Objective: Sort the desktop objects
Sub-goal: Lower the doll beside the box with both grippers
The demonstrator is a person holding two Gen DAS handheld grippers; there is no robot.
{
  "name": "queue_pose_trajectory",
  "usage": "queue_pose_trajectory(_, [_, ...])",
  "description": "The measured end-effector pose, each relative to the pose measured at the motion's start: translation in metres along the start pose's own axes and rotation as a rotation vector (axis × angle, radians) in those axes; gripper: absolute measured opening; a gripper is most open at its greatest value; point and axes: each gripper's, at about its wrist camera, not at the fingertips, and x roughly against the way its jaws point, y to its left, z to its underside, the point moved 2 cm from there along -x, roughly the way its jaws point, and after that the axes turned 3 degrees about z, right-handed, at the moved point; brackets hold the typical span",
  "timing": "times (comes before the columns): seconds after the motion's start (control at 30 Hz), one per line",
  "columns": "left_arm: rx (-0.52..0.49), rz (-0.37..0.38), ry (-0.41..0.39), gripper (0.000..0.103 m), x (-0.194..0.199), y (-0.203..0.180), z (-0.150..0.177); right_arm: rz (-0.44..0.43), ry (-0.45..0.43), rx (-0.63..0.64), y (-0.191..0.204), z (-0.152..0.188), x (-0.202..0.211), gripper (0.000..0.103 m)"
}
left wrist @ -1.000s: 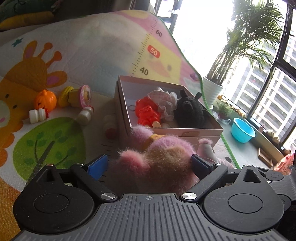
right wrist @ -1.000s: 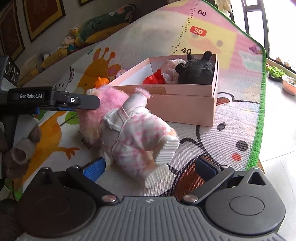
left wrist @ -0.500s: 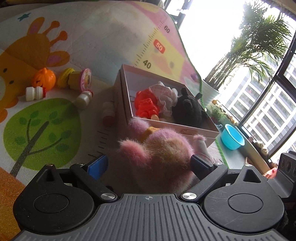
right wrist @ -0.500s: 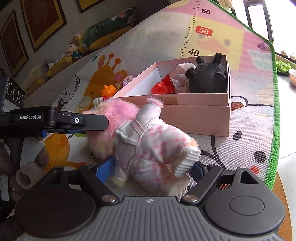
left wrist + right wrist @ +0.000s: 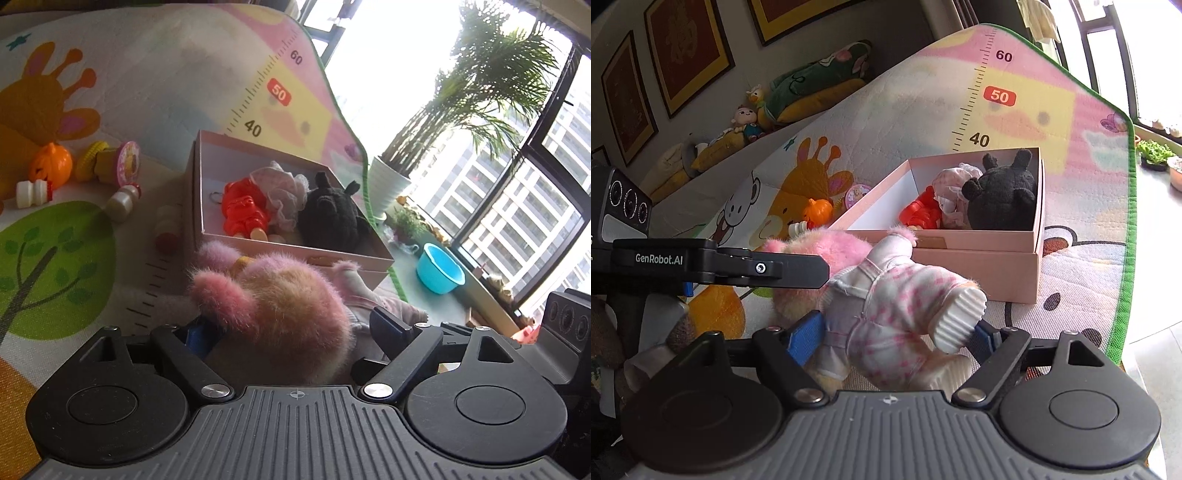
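Closing both my left gripper [image 5: 291, 332] and right gripper [image 5: 897, 332] around the pink doll [image 5: 886, 302] beside the box [image 5: 979, 240], I had three toys boxed; the pumpkin [image 5: 50, 168] and bottles remained on the mat [image 5: 55, 258].

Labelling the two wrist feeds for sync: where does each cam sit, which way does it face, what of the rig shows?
Left wrist: on the left gripper, looking along its closing fingers at the doll's furry head, pink box and window beyond; the other gripper's body shows at the right edge.
Right wrist: on the right gripper, closing on the doll's checked body and shoe; the box and wall pictures lie beyond, the left gripper's finger at left.
Shared: doll, box, black plush, mat.
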Motion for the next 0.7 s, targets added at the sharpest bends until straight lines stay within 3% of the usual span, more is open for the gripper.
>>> queue_pose_trajectory(0.33, [-0.063,0.016,-0.091,0.090,0.015,-0.024,-0.028,0.008,-0.090,0.030,0.004,-0.027,0.019,0.081])
queue_pose_trajectory(0.53, [-0.176,0.010,-0.132,0.094,-0.004,-0.033,-0.080,0.046,-0.156,0.065,0.003,-0.069,0.001,0.082])
queue_pose_trajectory(0.67, [-0.190,-0.006,-0.142,0.094,-0.028,-0.026,-0.126,0.068,-0.190,0.081,-0.001,-0.100,-0.020,0.082])
queue_pose_trajectory(0.7, [-0.192,-0.007,-0.145,0.094,-0.034,-0.023,-0.137,0.074,-0.189,0.080,-0.002,-0.107,-0.027,0.086])
